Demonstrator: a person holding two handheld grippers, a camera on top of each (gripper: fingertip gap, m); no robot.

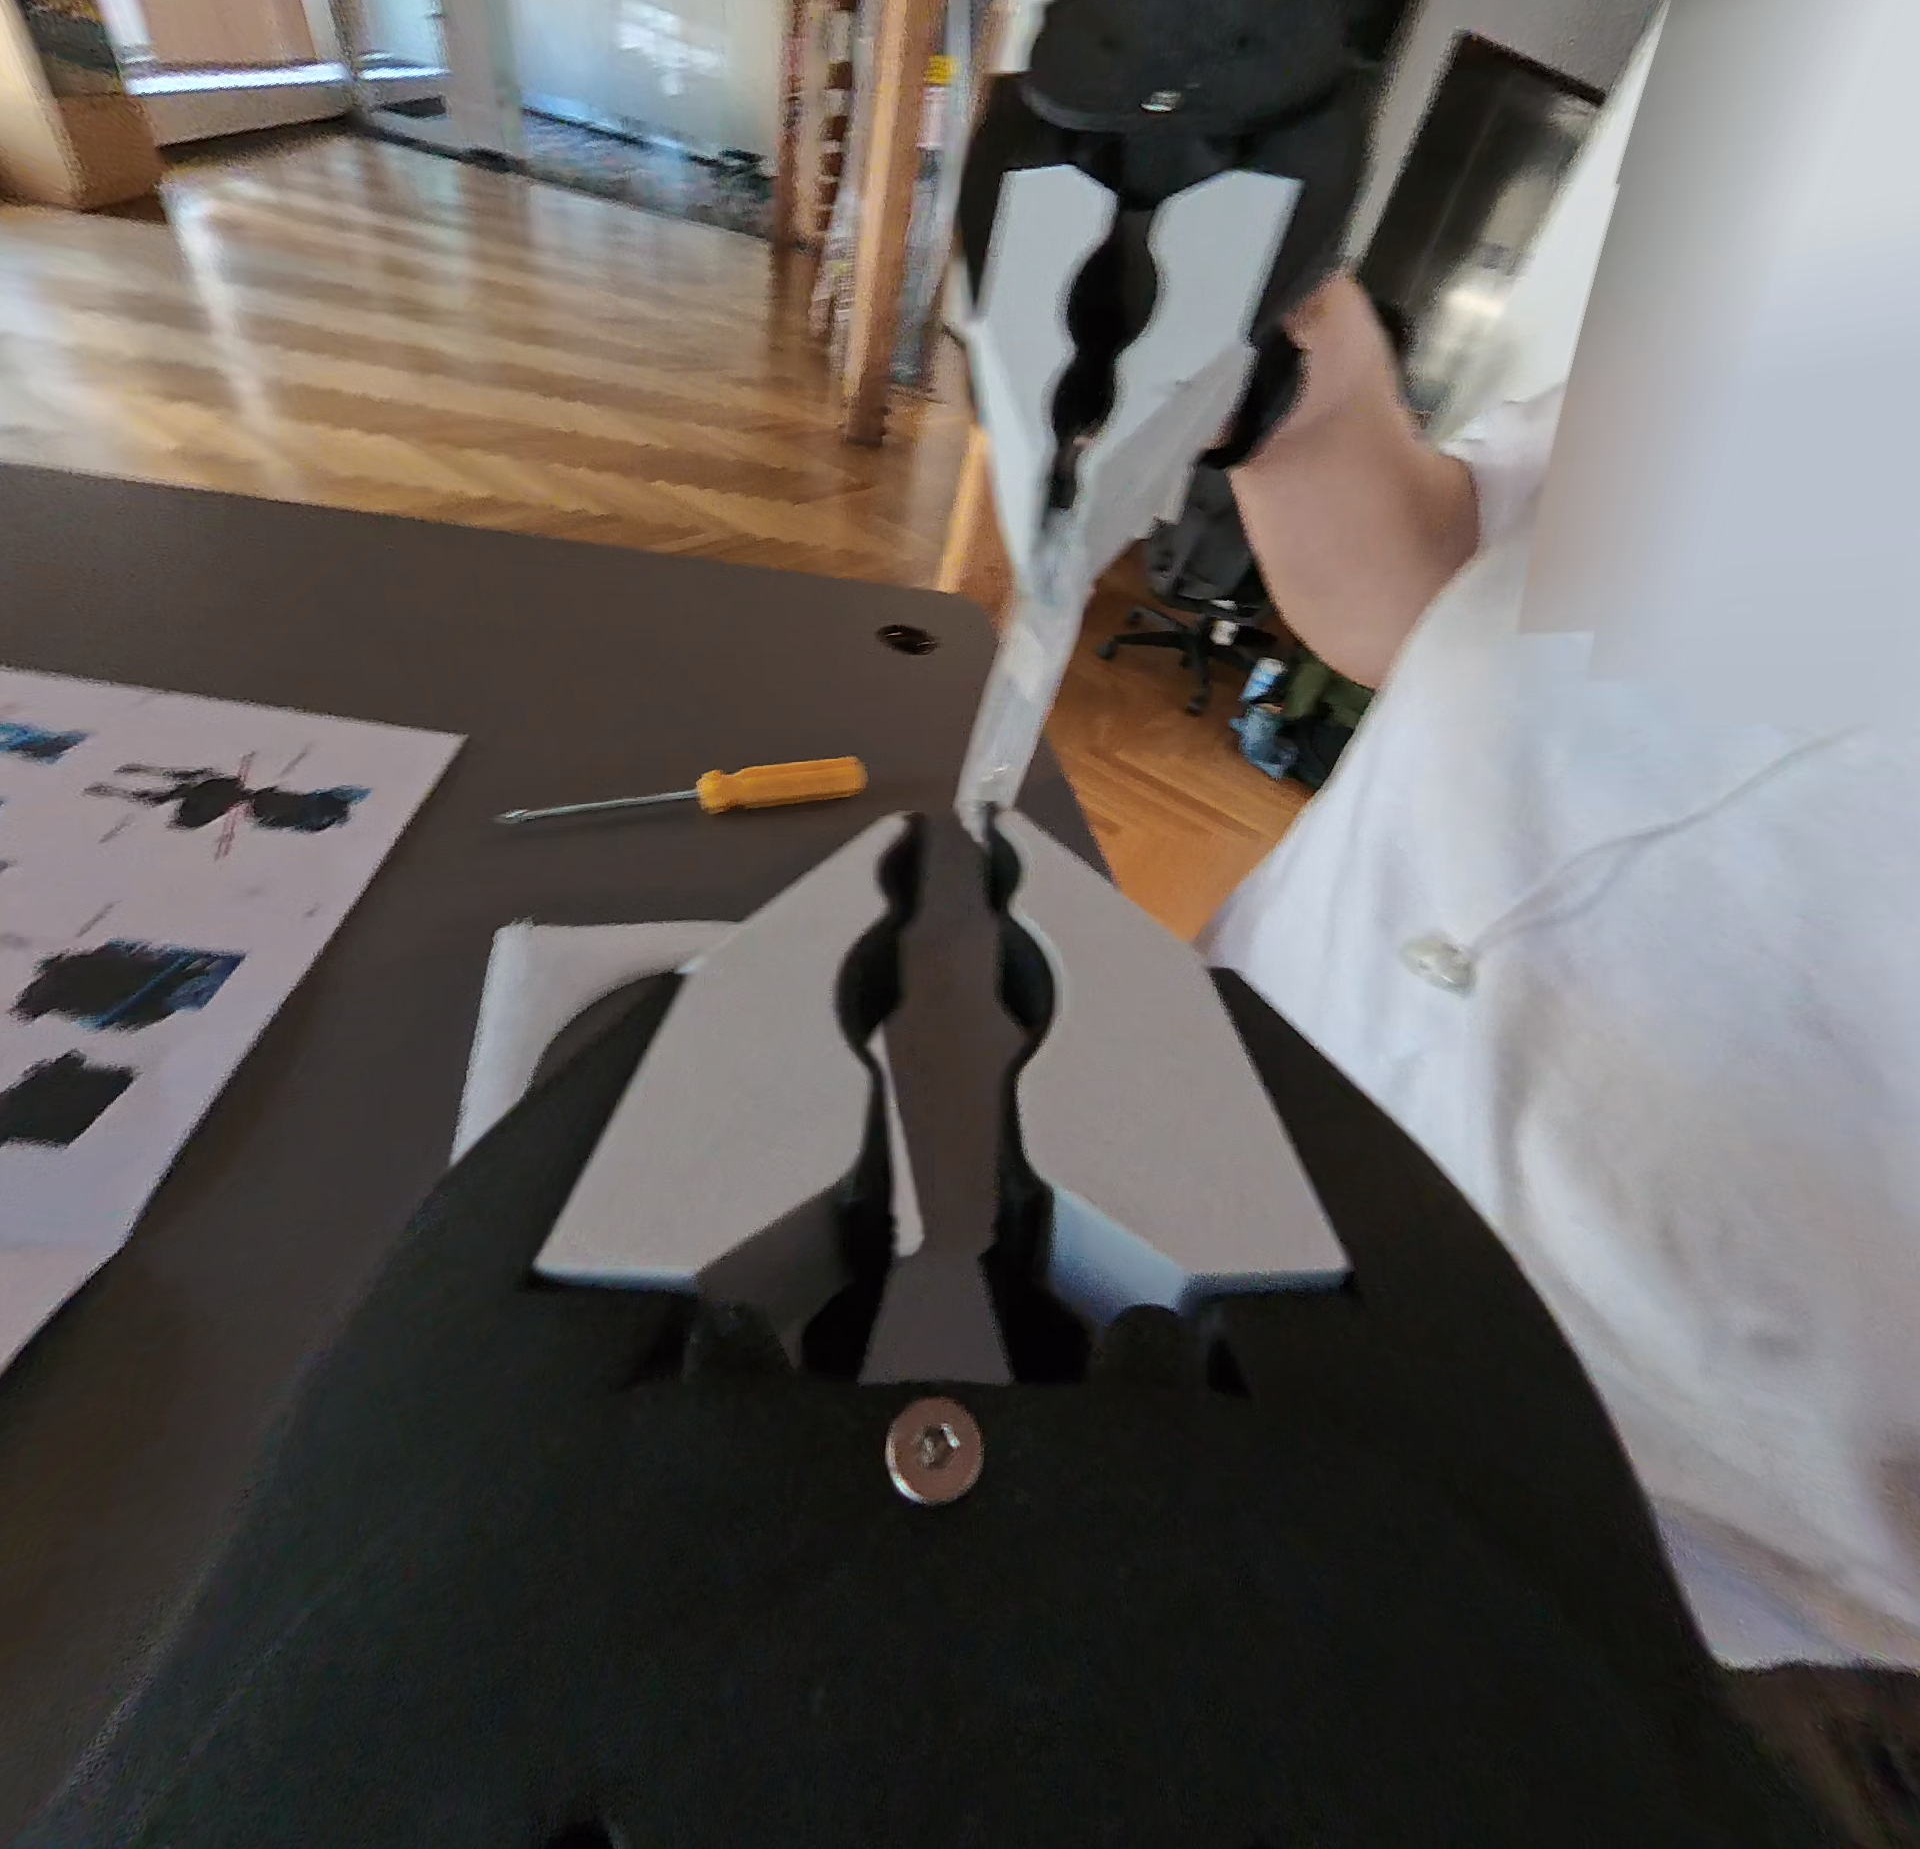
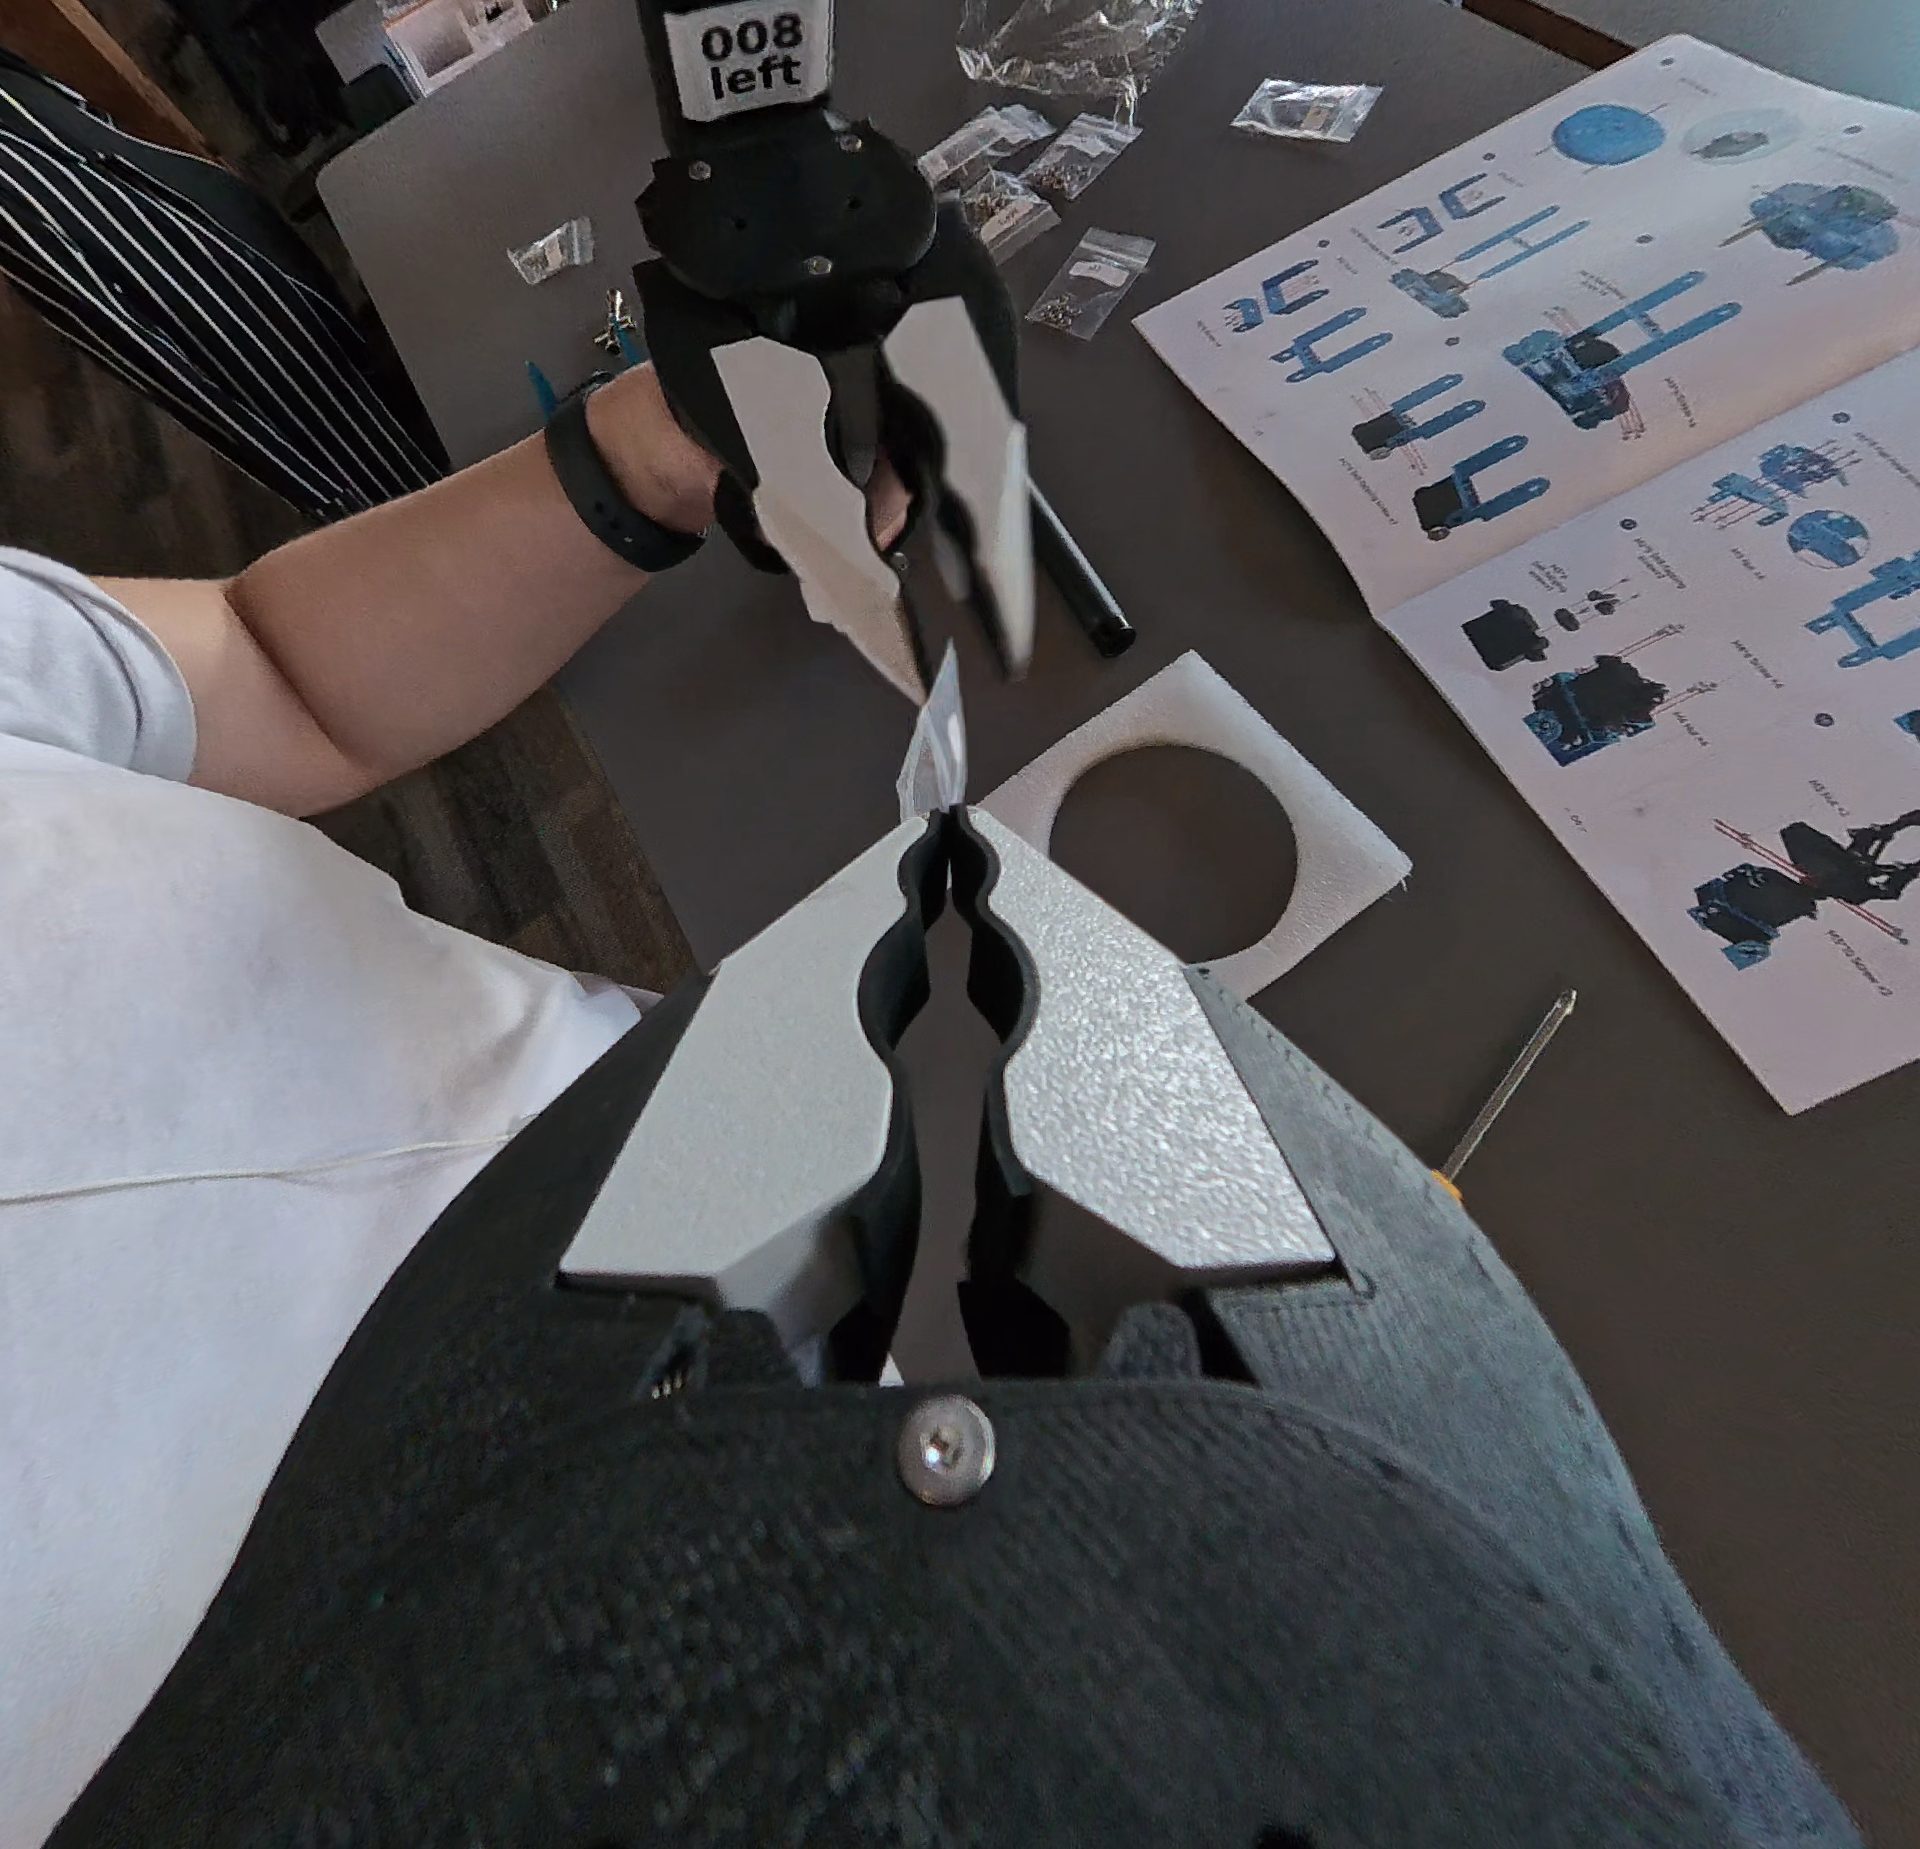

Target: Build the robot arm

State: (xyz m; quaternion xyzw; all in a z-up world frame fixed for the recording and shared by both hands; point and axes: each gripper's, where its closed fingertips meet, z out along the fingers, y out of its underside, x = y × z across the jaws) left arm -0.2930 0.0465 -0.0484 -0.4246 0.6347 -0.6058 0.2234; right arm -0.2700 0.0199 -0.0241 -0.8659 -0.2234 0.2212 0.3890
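Note:
My right gripper (image 2: pixel 951 817) is shut on one end of a small clear plastic bag (image 2: pixel 935 750) and holds it in the air above the dark table (image 2: pixel 727 719). In the left wrist view the right gripper (image 1: pixel 1060 542) hangs from above with the bag (image 1: pixel 1023 677) stretched down from it. My left gripper (image 1: pixel 951 823) is open. The bag's free end lies against its right fingertip (image 1: pixel 1003 833), and the other pad stands clear of it. The right wrist view also shows the left gripper (image 2: pixel 966 672) with its fingers apart at the bag's far end.
A white foam square with a round hole (image 2: pixel 1195 750) lies under the grippers. An orange-handled screwdriver (image 1: pixel 779 786), an open instruction sheet (image 2: pixel 1558 449), a black tube (image 2: pixel 1081 584) and several small bags of hardware (image 2: pixel 1039 178) lie on the table. The table's edge and corner are close (image 1: pixel 935 604). About 5 cm separates my left fingertips from my right. Left tips and right tips are each some 20 cm from the orange-handled screwdriver (image 1: pixel 779 786).

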